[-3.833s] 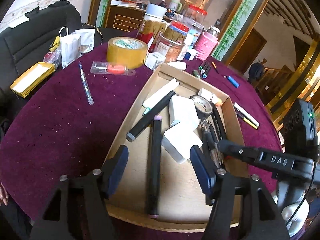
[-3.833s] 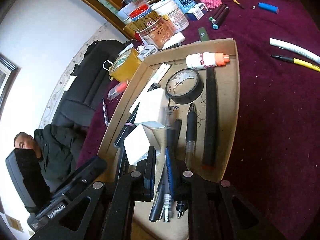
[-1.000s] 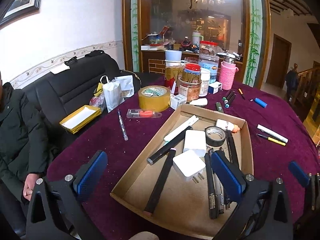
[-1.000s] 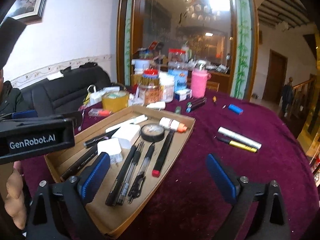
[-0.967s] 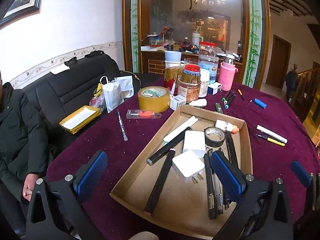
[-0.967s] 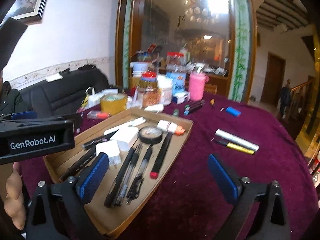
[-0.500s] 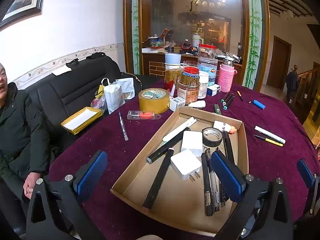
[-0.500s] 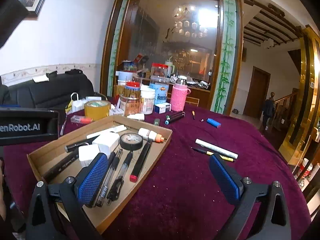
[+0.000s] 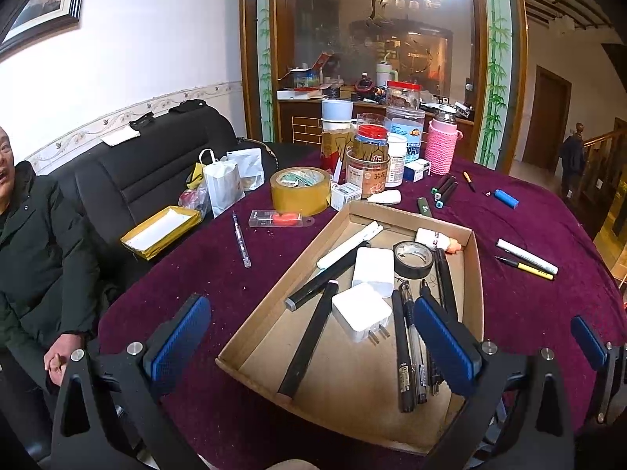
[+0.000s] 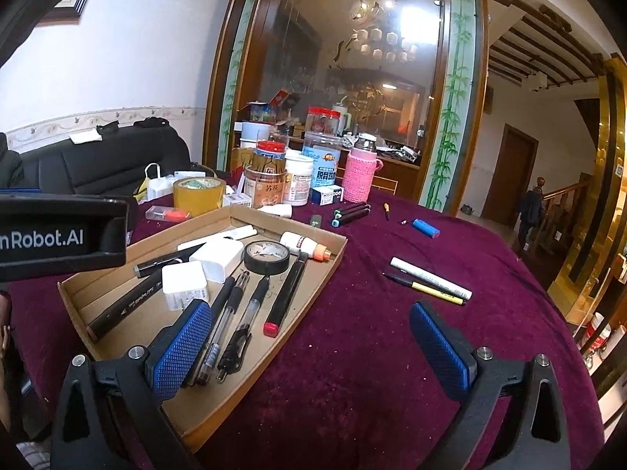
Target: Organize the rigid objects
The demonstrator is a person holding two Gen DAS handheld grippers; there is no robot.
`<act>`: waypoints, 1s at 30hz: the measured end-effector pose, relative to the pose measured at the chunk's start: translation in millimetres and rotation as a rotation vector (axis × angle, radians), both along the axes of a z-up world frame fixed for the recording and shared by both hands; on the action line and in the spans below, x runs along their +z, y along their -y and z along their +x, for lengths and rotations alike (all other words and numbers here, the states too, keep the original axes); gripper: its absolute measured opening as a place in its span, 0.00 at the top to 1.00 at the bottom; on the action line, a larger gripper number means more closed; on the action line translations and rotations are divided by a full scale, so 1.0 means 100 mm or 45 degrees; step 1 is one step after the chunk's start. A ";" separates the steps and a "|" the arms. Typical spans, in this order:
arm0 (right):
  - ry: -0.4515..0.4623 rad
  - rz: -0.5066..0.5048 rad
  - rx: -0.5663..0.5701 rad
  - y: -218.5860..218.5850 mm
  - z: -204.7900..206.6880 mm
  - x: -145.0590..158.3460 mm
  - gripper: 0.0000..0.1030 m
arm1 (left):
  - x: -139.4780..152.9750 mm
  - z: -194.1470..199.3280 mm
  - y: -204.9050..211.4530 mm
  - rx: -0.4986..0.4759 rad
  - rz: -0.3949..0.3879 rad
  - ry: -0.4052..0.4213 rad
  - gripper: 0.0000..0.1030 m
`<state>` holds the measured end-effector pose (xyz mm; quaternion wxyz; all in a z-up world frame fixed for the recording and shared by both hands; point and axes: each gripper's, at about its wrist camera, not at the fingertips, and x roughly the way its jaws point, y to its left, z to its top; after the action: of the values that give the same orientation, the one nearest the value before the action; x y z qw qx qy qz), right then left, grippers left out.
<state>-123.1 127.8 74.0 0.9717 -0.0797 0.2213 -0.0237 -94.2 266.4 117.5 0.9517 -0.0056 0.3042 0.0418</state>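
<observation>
Left claw (image 9: 311,342): spread wide, empty.
Right claw (image 10: 313,352): spread wide, empty.
Next: straddle white marker (image 10: 430,277) crosswise, then carry to cardboard tray (image 10: 313,286).

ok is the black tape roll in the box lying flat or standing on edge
Lying flat. The black tape roll rests on the floor of the cardboard box with its hole facing up, beside the glue bottle.

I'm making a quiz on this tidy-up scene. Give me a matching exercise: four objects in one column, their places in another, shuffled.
1. black tape roll
2. yellow pen
3. blue lighter
4. clear pen

a. on the cloth, left of the tray
b. in the tray
c. on the cloth beside a white marker
d. on the cloth, far right, alone

Pairs: 1-b, 2-c, 3-d, 4-a
</observation>
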 end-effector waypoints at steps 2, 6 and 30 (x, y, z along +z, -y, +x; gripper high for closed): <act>-0.012 -0.004 0.004 -0.02 0.00 -0.01 0.01 | 0.00 0.00 0.00 -0.004 0.001 -0.002 0.00; -0.032 -0.005 0.008 -0.05 0.02 -0.02 0.01 | 0.00 0.00 0.01 -0.004 -0.002 -0.006 0.00; -0.081 -0.032 0.005 -0.13 0.08 -0.09 0.01 | -0.15 0.06 -0.10 -0.002 -0.015 -0.058 0.00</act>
<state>-115.1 140.4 65.4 0.9630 -0.0932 0.2518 -0.0222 -88.1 276.0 102.5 0.9445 -0.0100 0.3260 0.0392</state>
